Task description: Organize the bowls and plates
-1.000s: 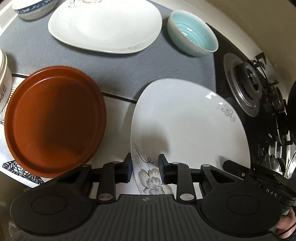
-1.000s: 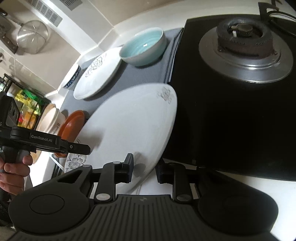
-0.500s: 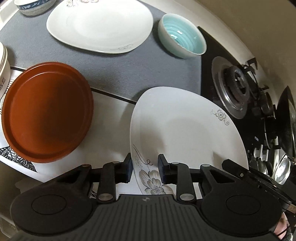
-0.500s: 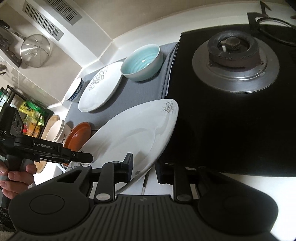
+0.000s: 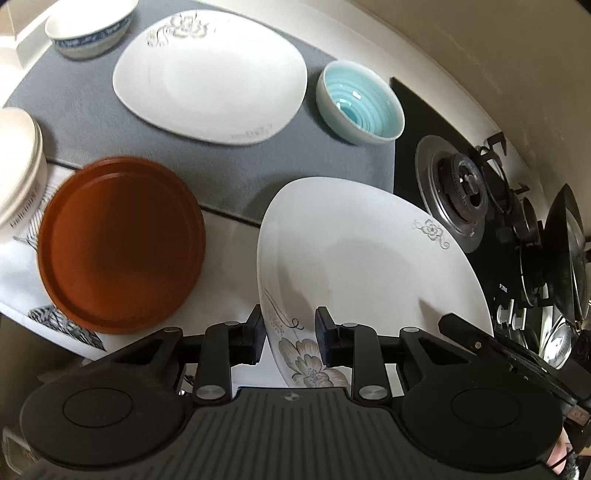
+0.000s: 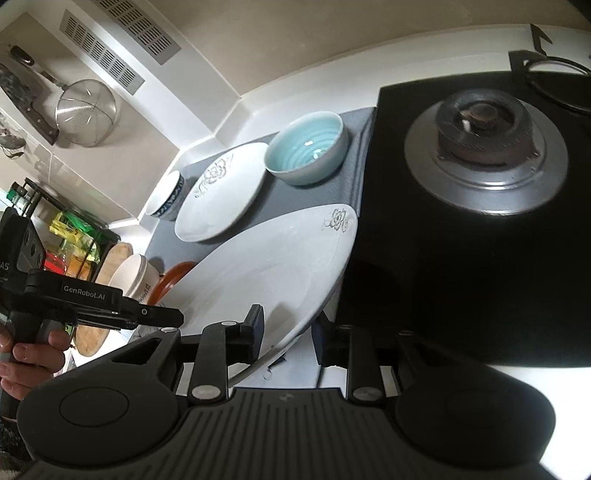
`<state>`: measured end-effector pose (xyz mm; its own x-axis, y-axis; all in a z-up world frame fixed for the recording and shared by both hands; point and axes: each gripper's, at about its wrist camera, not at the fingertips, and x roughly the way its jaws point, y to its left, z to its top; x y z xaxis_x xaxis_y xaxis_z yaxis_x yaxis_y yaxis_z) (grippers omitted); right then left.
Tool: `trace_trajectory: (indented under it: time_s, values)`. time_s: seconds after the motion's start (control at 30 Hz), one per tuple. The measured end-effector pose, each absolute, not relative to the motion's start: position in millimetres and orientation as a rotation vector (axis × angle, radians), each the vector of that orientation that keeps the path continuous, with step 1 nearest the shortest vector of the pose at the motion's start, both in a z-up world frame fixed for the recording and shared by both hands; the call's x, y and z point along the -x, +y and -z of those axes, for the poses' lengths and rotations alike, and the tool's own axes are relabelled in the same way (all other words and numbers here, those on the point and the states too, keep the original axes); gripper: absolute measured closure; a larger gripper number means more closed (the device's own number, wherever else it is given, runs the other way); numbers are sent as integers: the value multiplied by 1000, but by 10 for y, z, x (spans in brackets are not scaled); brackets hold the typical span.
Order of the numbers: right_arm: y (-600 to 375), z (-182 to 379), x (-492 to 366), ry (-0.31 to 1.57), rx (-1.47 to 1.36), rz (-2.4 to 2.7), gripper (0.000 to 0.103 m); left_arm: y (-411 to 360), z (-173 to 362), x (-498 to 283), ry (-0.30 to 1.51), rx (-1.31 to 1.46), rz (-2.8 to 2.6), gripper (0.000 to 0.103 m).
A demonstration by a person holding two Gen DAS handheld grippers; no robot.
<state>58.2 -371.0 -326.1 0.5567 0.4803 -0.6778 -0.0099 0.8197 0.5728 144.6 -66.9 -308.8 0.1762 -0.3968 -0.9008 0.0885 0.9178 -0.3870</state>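
Both the left tongs [image 5: 290, 334] and right tongs [image 6: 286, 332] grasp opposite rims of the white flower-printed ceramic plate [image 5: 369, 266], held tilted near the table's stove-side edge.

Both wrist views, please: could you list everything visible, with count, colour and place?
held plate: 1, white with flower print, raised between both grippers
flat plate: 1, white with flower print, on the mat
mat: 1, grey, on the counter
teal bowl: 1, pale blue, mat's stove end
blue-rimmed bowl: 1, white and blue, mat's far corner
brown plates: stack, count unclear, beside the mat
cream container: 1, beside the brown plates
burner: 1, grey, on the black stove
strainer: 1, metal, on the wall
left hand-held gripper: black, astride the held plate's flowered edge
right hand-held gripper: black, astride the held plate's opposite edge
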Motion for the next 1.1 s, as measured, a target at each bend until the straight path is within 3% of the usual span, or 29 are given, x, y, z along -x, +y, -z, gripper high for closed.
trace_trajectory:
  time_s: [0.73, 1.1]
  values:
    - [-2241, 2987, -1406, 924, -524, -144, 72, 710, 3125, -2491, 1350, 303, 500, 74]
    - [-1893, 3154, -1884, 961, -463, -145, 71, 1003, 3302, -3026, 1348, 285, 524, 74]
